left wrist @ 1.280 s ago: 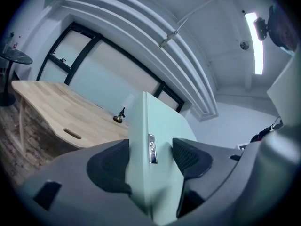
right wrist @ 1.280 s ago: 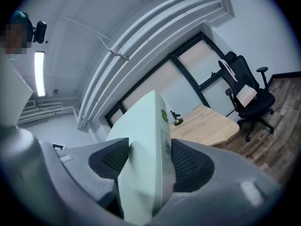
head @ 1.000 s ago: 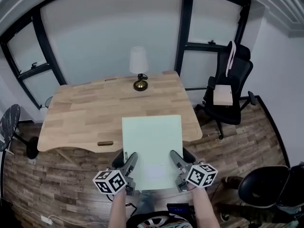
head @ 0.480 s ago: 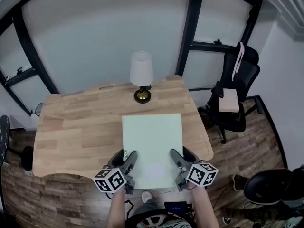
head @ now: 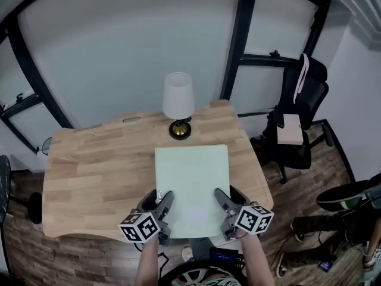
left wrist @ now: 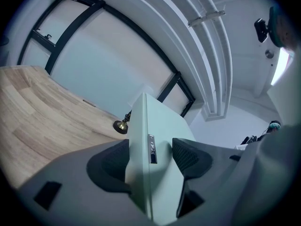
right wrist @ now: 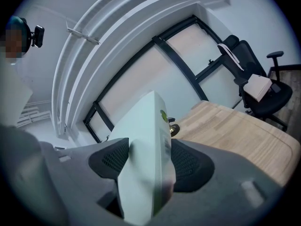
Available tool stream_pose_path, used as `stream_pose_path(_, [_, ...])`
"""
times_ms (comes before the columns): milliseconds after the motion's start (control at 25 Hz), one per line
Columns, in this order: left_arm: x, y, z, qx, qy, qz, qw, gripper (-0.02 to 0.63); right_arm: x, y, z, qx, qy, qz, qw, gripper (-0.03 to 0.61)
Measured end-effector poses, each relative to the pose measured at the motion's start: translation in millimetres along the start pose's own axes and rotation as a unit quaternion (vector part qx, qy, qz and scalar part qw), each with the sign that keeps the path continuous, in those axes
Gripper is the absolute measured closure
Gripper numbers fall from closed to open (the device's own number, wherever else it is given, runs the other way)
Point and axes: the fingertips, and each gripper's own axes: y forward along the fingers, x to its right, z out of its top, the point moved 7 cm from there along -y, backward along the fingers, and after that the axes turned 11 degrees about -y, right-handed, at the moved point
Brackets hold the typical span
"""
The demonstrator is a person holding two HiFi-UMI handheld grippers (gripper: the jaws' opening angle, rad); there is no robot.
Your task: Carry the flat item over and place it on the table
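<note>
Head view looks down on a flat pale green box (head: 191, 183) held over a wooden table (head: 89, 171). The box covers the middle of the table's near half. Its near edge sticks out past the table's edge, toward 6 o'clock. I cannot tell if the box touches the wood.

The left gripper (head: 161, 198) has the box at its 7 o'clock corner. The right gripper (head: 221, 196) has it at the 5 o'clock corner. Each one has a cube with black and white squares on it.

Left gripper view shows the two dark pads squeezed on the thin side of the box, one pad on each flat face. A small dark label sits on that side. Right gripper view shows the same thing: both pads are clamped tight on the other thin side, which has a little green dot on it.

A lamp (head: 178, 103) with a white shade and a gold base stands on the table at 12 o'clock from the box, close to its far edge but apart from it. A black office chair (head: 303, 100) stands at 2 o'clock, beside the table, with a small tan box (head: 290, 130) on its seat. The wood floor (head: 36, 249) shows around the table.
</note>
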Motion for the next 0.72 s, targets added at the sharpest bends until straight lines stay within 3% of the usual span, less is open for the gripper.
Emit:
stream_pose_path(360, [-13,25,14,0.002,-0.004,0.005,1.0,0.33,15,29,7,-0.005,0.006,0.005,1.0,0.314])
stream_pose_path(720, [-42,39,-1,-0.007,-0.031,0.032,0.999,0.331,35,53,-11,-0.047,0.014,0.003,0.999,0.314])
